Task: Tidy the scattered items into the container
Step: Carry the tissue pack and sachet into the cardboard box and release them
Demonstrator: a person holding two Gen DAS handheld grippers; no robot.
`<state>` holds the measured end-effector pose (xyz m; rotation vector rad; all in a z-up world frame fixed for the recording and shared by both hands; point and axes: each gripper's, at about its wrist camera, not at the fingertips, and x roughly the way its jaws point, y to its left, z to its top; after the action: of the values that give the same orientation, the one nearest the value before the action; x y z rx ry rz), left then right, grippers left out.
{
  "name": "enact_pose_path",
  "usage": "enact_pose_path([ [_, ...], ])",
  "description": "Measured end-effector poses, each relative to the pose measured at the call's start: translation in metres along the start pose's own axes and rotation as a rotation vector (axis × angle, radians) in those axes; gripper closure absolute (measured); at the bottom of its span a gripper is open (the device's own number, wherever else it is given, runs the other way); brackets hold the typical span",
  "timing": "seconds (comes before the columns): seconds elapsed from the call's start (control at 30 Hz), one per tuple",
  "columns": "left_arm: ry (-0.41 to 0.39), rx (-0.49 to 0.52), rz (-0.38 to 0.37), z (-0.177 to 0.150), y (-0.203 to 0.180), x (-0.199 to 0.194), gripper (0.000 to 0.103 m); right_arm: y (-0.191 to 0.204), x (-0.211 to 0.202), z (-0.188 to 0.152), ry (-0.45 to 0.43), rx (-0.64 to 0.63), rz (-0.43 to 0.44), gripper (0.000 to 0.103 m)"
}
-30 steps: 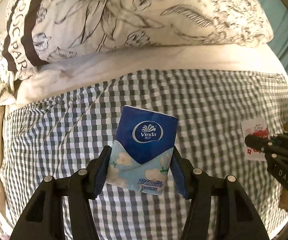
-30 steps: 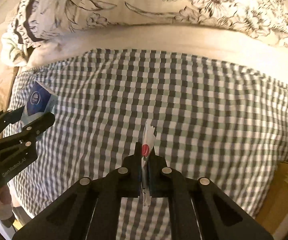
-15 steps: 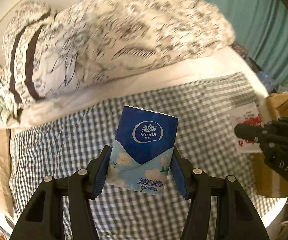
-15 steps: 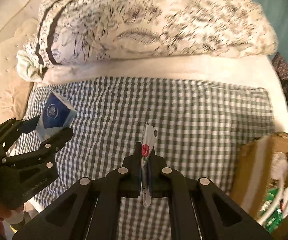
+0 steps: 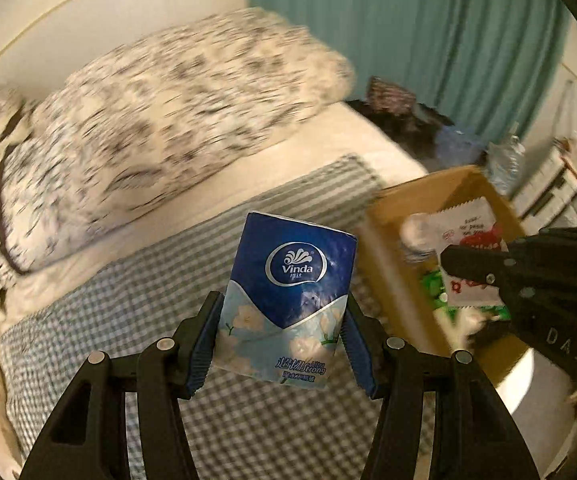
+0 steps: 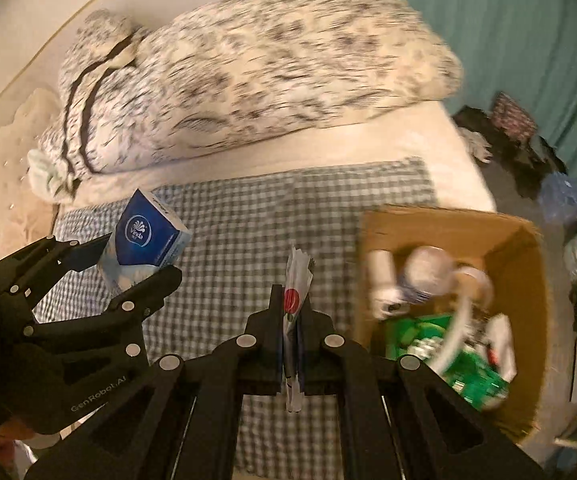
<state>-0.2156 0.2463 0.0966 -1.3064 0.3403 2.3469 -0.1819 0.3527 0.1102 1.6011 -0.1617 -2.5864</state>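
My left tongs clamp the tissue pack above the checked bed cover. Right tongs pinch the sachet edge-on, beside the cardboard box.

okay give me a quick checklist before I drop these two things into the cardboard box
1. Left claw grips the tissue pack on both sides: ok.
2. Right claw pinches the white sachet: ok.
3. Cardboard box open at the top: ok.
4. Sachet above the box opening: cannot tell.
5. Tissue pack above the box: not ok, it hangs over the checkered blanket.
6. Room left in the box: ok, though it already holds items.
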Motion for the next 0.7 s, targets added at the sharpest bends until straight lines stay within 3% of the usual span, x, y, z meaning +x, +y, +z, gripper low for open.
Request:
enact_pose_path([
  [0.33, -0.002, 0.093, -0.096, 0.023, -0.098, 0.016, 0.045, -0.102, -0.037, -0.036, -0.013, 0.134, -0.06, 0.099],
  [0.7, 0.077, 0.133, -0.142, 0.024, -0.155, 0.058, 0.045, -0.162, -0.023, -0.064, 0.047, 0.204, -0.074, 0.099],
])
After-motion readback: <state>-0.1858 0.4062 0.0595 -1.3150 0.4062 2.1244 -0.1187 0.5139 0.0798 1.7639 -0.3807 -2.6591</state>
